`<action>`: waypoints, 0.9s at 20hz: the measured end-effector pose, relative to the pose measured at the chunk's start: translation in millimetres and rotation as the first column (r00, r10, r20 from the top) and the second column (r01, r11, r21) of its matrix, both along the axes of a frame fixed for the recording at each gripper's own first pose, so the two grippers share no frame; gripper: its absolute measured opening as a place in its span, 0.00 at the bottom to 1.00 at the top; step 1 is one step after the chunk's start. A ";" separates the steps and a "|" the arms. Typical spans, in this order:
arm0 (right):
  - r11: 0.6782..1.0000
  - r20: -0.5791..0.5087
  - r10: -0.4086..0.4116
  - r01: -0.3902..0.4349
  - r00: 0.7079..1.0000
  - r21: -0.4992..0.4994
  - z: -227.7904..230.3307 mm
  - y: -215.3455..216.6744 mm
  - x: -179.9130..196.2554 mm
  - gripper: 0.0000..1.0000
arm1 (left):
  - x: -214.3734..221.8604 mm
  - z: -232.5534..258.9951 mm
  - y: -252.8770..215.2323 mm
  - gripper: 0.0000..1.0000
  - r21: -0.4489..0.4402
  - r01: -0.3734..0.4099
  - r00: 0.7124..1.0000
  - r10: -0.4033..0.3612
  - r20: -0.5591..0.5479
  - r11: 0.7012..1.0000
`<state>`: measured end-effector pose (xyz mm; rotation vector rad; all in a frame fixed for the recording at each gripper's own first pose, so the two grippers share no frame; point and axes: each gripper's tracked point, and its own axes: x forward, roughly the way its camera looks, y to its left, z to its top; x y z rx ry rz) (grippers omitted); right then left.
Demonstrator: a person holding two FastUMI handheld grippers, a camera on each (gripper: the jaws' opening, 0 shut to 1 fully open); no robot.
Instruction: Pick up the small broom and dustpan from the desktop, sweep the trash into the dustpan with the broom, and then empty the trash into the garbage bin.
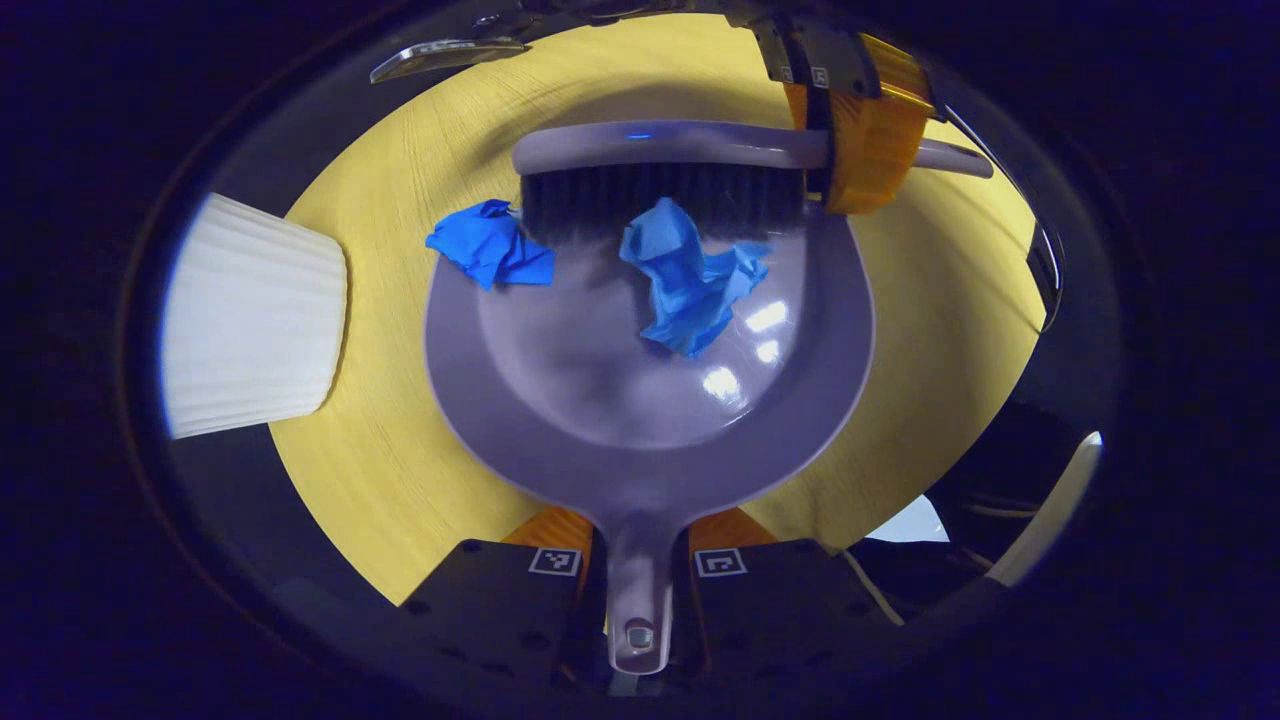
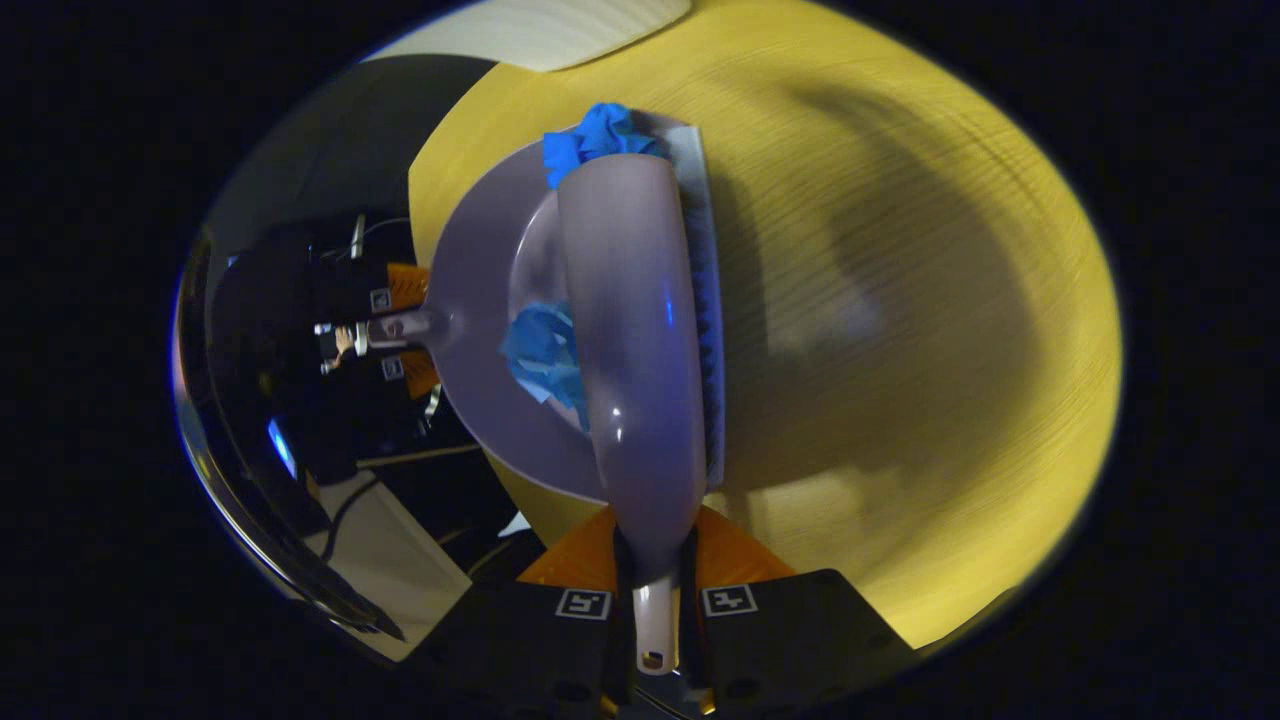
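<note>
In the left gripper view, my left gripper (image 1: 640, 565) is shut on the handle of the grey dustpan (image 1: 600, 400), which lies on the yellow round table (image 1: 400, 480). One crumpled blue paper (image 1: 692, 275) lies inside the pan; a second blue paper (image 1: 490, 243) straddles its lip at the left. The grey broom (image 1: 660, 165) stands with its dark bristles at the pan's mouth, held by the other gripper (image 1: 850, 120). In the right gripper view, my right gripper (image 2: 655, 600) is shut on the broom handle (image 2: 630, 350), over the dustpan (image 2: 480, 340), with blue paper (image 2: 545, 355) beside the bristles.
A white ribbed garbage bin (image 1: 250, 315) stands at the table's left edge in the left gripper view, and its rim (image 2: 540, 30) shows at the top of the right gripper view. Dark floor and cables lie beyond the table edge.
</note>
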<state>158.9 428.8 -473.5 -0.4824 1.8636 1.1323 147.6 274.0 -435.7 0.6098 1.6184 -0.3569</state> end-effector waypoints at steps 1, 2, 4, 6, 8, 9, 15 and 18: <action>1.000 0.001 -0.010 0.010 1.000 0.007 1.2 0.0 -6.1 0.18 | 1.5 1.5 1.3 0.25 -0.009 0.004 1.000 -0.004 0.015 1.000; 0.999 0.016 -0.030 0.029 0.999 0.020 3.6 2.3 -2.3 0.18 | 2.8 1.2 1.5 0.25 -0.017 0.009 0.999 -0.009 0.034 1.000; 0.997 0.052 -0.059 0.056 0.997 0.054 14.2 1.2 3.9 0.18 | 4.6 -1.9 2.7 0.25 -0.037 0.031 0.994 -0.027 0.105 0.999; 0.992 0.128 -0.100 0.089 0.987 0.091 22.1 -9.5 12.0 0.18 | 6.4 -2.7 0.8 0.25 -0.049 0.026 0.984 -0.017 0.176 0.998; 0.978 0.205 -0.166 0.134 0.965 0.161 33.1 -17.2 23.6 0.19 | 6.5 1.3 -4.1 0.25 -0.078 -0.015 0.971 0.033 0.237 0.997; 0.966 0.248 -0.209 0.161 0.946 0.202 41.1 -21.8 29.5 0.18 | 6.4 6.6 -5.0 0.27 -0.093 -0.033 0.961 0.058 0.271 0.995; 0.856 0.478 -0.476 0.266 0.738 0.443 55.5 -37.1 24.5 0.19 | 25.8 63.4 -26.9 0.25 -0.201 -0.076 0.859 0.167 0.484 0.977; 0.713 0.502 -0.676 0.305 0.540 0.632 62.7 -33.0 30.5 0.19 | 40.6 102.9 -34.6 0.27 -0.258 -0.078 0.795 0.216 0.567 0.963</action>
